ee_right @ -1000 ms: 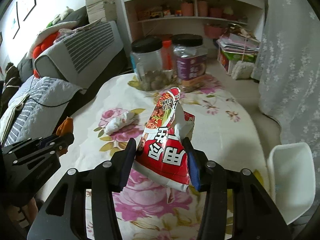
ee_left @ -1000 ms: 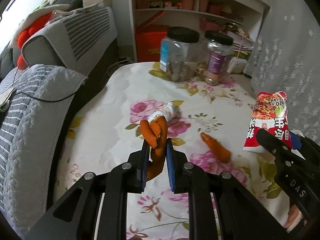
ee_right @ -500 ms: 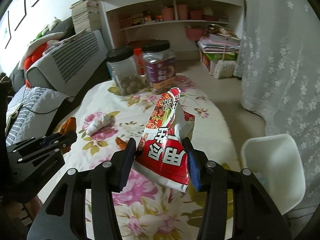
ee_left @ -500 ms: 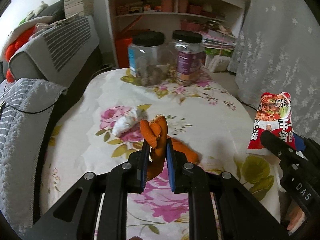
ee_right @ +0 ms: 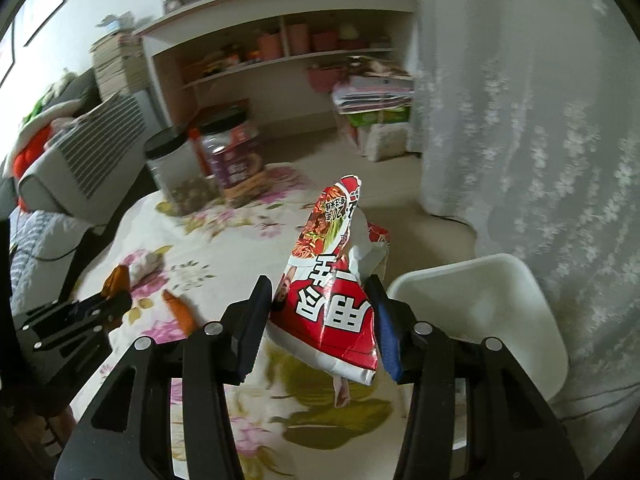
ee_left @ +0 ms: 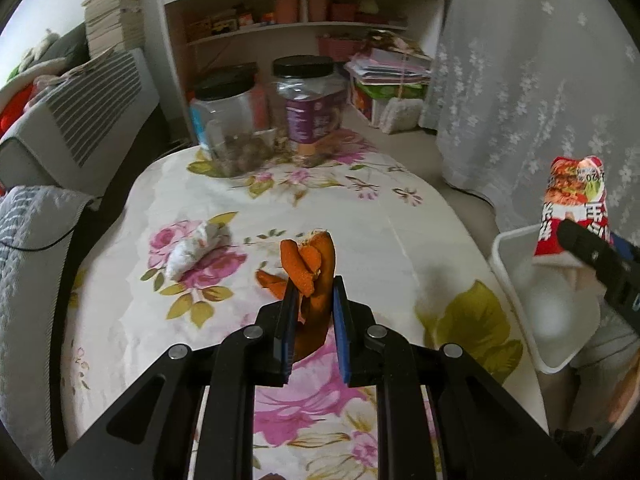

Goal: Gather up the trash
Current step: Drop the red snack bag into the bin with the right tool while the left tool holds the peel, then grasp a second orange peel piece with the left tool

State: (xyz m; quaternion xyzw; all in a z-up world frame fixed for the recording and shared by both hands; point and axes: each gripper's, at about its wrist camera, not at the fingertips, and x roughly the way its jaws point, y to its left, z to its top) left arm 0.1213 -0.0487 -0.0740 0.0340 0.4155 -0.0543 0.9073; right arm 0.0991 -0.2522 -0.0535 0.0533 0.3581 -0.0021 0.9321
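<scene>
My left gripper [ee_left: 313, 292] is shut on a curl of orange peel [ee_left: 310, 268], held above the flowered tablecloth. A second piece of orange peel [ee_left: 270, 280] and a crumpled white tissue [ee_left: 194, 248] lie on the cloth beyond it. My right gripper [ee_right: 322, 296] is shut on a red snack wrapper [ee_right: 332, 280], close to the rim of a white bin [ee_right: 484, 304] that stands beside the table's right edge. In the left wrist view the same wrapper [ee_left: 576, 204] hangs over the bin [ee_left: 516, 280]. The right wrist view also shows the loose peel [ee_right: 180, 312] and the tissue [ee_right: 146, 262].
Two clear jars with black lids [ee_left: 228, 124] [ee_left: 310, 108] stand at the table's far end. A striped sofa [ee_left: 76, 120] runs along the left, a shelf unit [ee_left: 304, 12] is behind, and a white curtain [ee_left: 532, 80] hangs on the right.
Both grippers have swung to the right across the table with their loads. The white bin has come into the left wrist view and grown larger in the right one.
</scene>
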